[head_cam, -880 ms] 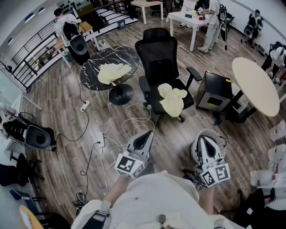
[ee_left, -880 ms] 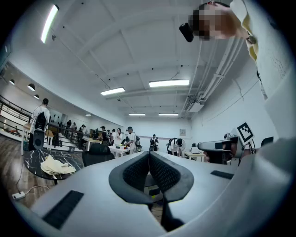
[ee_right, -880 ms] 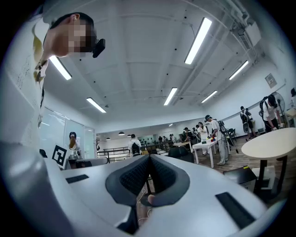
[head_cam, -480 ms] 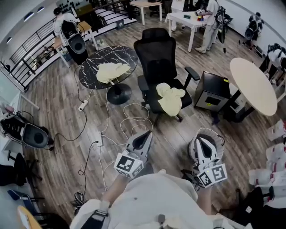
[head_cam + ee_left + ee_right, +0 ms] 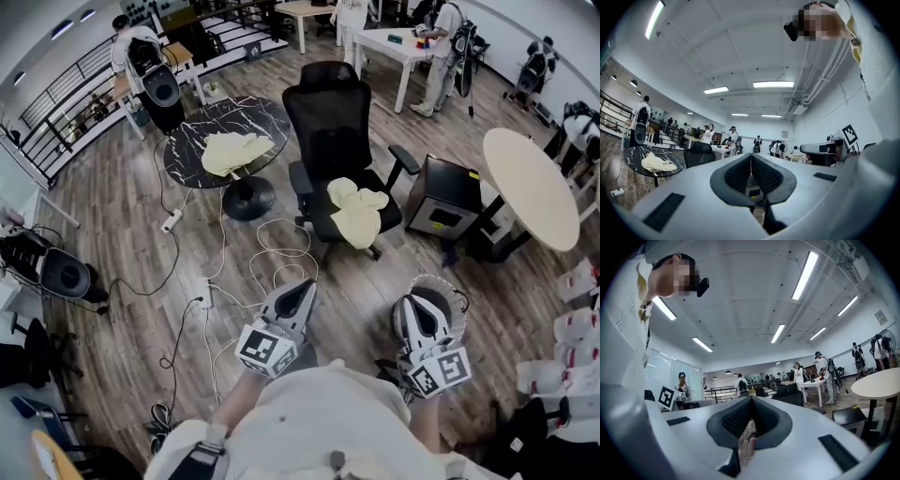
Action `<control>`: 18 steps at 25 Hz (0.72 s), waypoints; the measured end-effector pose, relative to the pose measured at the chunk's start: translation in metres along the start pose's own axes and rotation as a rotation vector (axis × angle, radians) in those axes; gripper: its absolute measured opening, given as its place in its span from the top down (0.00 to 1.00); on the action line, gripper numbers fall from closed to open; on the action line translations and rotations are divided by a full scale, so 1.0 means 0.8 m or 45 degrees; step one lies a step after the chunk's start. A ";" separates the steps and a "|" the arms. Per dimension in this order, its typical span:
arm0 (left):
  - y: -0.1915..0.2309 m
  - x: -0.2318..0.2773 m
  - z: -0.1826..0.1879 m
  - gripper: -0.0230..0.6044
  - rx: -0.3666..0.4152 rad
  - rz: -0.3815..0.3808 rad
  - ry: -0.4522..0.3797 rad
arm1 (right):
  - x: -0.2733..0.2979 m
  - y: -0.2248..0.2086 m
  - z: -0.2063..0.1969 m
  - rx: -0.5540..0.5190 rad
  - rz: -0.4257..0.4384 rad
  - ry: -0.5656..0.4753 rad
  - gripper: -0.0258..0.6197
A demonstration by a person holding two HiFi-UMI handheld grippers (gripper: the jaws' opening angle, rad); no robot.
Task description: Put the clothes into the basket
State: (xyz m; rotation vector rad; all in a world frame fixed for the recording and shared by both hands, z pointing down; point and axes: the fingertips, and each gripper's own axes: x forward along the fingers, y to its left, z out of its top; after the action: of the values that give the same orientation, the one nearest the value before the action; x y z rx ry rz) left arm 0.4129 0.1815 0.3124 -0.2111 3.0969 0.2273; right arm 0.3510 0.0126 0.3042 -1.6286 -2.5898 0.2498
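On the seat of the black office chair (image 5: 333, 122), one pale yellow garment (image 5: 359, 208) lies bunched, one part drooping over the front edge. A second yellow garment (image 5: 234, 150) rests on the round marbled table (image 5: 192, 155) further back. What appears to be the round basket (image 5: 441, 278) stands on the floor, partly hidden behind the right gripper (image 5: 422, 302).

The left gripper (image 5: 305, 286) and the right gripper are both held low, close to the person's body and well apart from both garments. The fingers of each are closed on nothing.

Likely hazards:
- Loose cables (image 5: 281, 244) and a power strip (image 5: 212, 292) lie on the floor between the person and the chair. A step forward may snag them.
- Closed fingers would push the cloth rather than grip it. Open them before contact.
- The chair probably rolls or swivels. Pressing on the seat may shift it.
- A shallow pinch may let the garment slip or trail to the floor.
- The basket sits close to the right gripper and may be knocked.
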 end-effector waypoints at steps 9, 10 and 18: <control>0.057 0.056 0.012 0.93 0.017 -0.063 0.005 | 0.074 -0.028 0.005 0.012 -0.054 0.019 0.95; 0.068 0.064 0.013 0.93 0.019 -0.069 0.005 | 0.086 -0.031 0.006 0.013 -0.060 0.012 0.95; 0.166 0.135 0.039 0.69 0.027 -0.127 -0.022 | 0.192 -0.053 0.013 0.037 -0.125 -0.007 0.95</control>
State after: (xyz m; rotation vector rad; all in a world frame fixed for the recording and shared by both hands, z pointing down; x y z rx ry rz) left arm 0.2882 0.3021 0.2962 -0.3596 3.0595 0.1922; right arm 0.2447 0.1320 0.2976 -1.4879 -2.6477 0.2844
